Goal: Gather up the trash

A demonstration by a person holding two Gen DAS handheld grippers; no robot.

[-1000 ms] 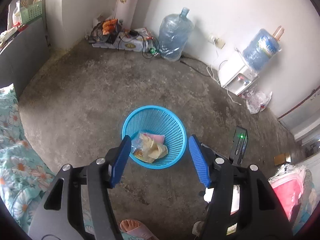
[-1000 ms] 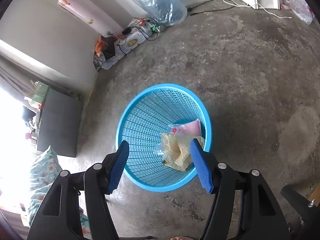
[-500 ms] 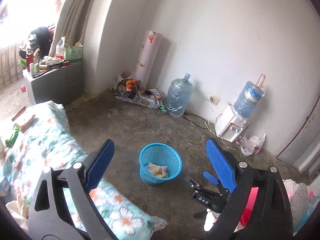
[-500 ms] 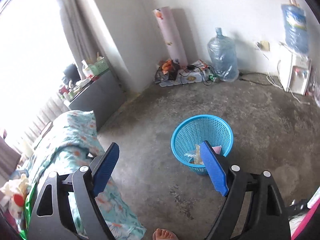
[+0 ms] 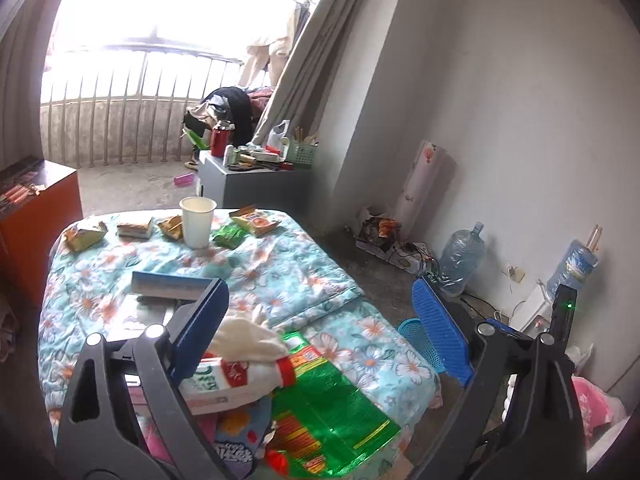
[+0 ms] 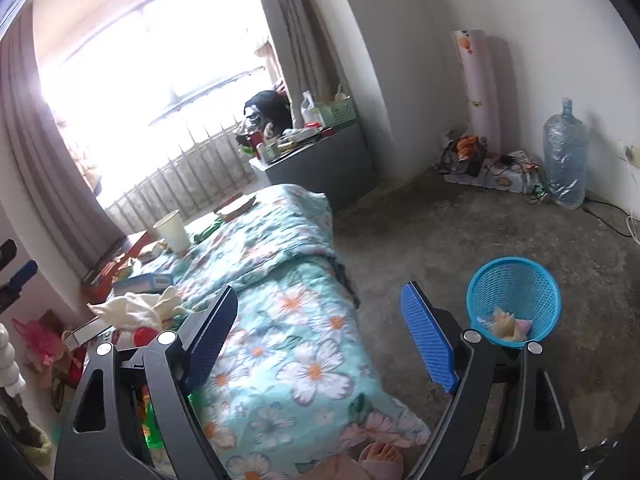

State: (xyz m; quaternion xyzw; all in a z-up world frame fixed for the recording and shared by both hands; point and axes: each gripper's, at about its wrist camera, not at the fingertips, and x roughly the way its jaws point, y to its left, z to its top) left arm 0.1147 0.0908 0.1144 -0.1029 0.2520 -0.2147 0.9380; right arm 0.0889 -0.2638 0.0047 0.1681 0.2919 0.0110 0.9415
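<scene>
The blue mesh basket (image 6: 514, 300) stands on the concrete floor beside the bed and holds crumpled wrappers (image 6: 504, 326); only its edge (image 5: 412, 332) shows in the left wrist view. On the floral bed cover (image 5: 280, 264) lie a white paper cup (image 5: 197, 222), several snack wrappers (image 5: 84, 236), a green wrapper (image 5: 228, 236), a shiny green bag (image 5: 332, 412) and a red-and-white pack (image 5: 236, 376) under a white cloth (image 5: 248, 336). My left gripper (image 5: 318, 292) hangs open above the near end of the bed, nothing between its pads. My right gripper (image 6: 319, 290) is open and empty over the bed's edge, left of the basket.
A grey cabinet (image 5: 256, 184) with clutter stands past the bed, an orange cabinet (image 5: 36, 216) to its left. A water jug (image 6: 566, 156), cables and a power strip (image 6: 492, 172) line the far wall. A person's foot (image 6: 380, 458) is by the bed.
Both grippers rose from just above the basket and swung left toward the bed. Their jaws opened wider. The basket now sits off to the right.
</scene>
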